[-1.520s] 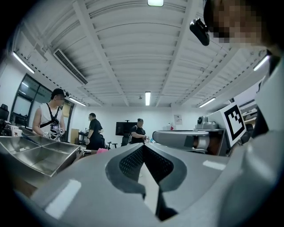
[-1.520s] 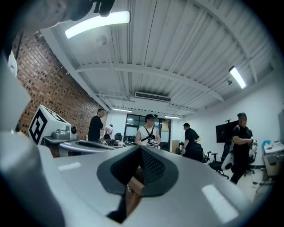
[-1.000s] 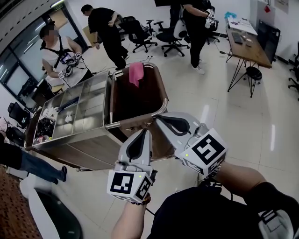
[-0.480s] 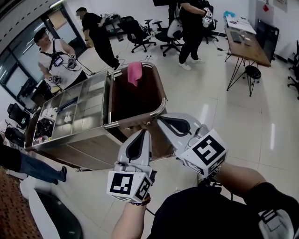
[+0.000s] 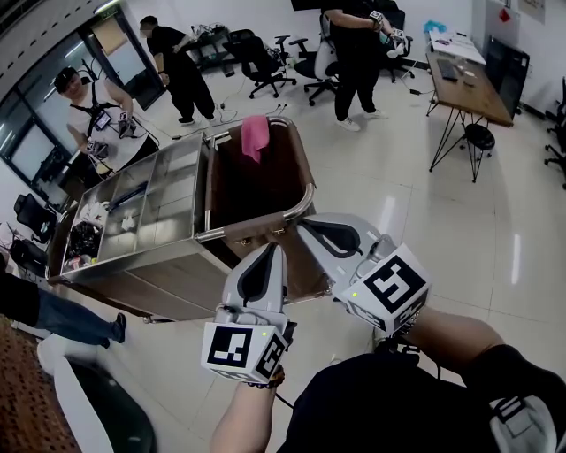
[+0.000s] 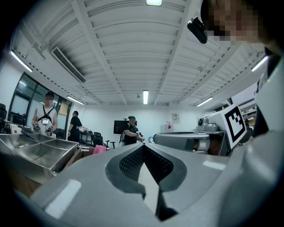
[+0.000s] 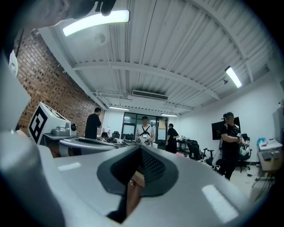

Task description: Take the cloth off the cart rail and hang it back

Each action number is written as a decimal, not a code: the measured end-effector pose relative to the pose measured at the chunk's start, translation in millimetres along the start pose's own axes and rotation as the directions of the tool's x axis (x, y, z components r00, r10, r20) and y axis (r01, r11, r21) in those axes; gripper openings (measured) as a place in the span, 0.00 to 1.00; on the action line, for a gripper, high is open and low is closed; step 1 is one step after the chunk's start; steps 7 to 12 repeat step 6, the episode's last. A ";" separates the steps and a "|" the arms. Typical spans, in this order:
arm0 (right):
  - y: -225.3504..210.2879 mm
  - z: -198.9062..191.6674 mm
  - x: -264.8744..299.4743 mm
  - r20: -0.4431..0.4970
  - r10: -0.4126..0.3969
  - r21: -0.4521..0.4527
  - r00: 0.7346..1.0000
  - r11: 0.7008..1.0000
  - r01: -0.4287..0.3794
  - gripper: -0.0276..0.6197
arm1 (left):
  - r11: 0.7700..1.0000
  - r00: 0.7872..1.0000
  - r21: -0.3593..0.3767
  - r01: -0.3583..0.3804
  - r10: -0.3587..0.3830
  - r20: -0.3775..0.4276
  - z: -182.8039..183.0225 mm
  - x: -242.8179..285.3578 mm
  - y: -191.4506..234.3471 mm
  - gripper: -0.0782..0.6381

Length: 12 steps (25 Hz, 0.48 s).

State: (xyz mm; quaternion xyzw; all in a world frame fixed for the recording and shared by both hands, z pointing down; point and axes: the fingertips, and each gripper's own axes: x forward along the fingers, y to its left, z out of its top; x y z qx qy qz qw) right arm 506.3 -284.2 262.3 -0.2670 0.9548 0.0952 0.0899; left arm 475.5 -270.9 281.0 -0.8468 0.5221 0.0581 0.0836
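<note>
Pink cloth (image 5: 257, 137) hangs draped over the far rail (image 5: 285, 121) of the steel cart (image 5: 168, 257), above the cart's brown bin section. It also shows small and pink in the left gripper view (image 6: 99, 149). Neither of my tools touches it; it is well apart from both.

My left hand-held gripper (image 5: 278, 249) has its jaws fully together with nothing between them. My right hand-held gripper (image 5: 299, 226) is also closed and empty, its tip just beside the near corner of the cart's rail. Through its jaw slot I only see the brown cart panel.

Writing: black-and-white square markers on my left cube (image 5: 243, 349) and right cube (image 5: 389, 287), patterns only, no text. The red sign (image 5: 505, 16) on the far wall is too small to read.

The cart's left side has steel compartments (image 5: 141, 199) with small items I can't make out. The floor (image 5: 398, 203) is glossy pale tile. A surface on trestle legs (image 5: 464, 84) stands at the right, and office chairs (image 5: 265, 62) at the back. One person in a white top (image 5: 93, 115) and two in black (image 5: 177, 57) (image 5: 354, 53) are standing. The right gripper view shows a brick wall (image 7: 49, 84) and strip lights (image 7: 95, 22).
</note>
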 end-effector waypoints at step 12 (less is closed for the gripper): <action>-0.1 -0.4 -1.4 0.003 -0.004 0.000 1.000 1.000 0.004 0.04 | 1.000 1.000 0.000 -0.002 0.002 0.001 0.5 -1.0 -0.4 0.11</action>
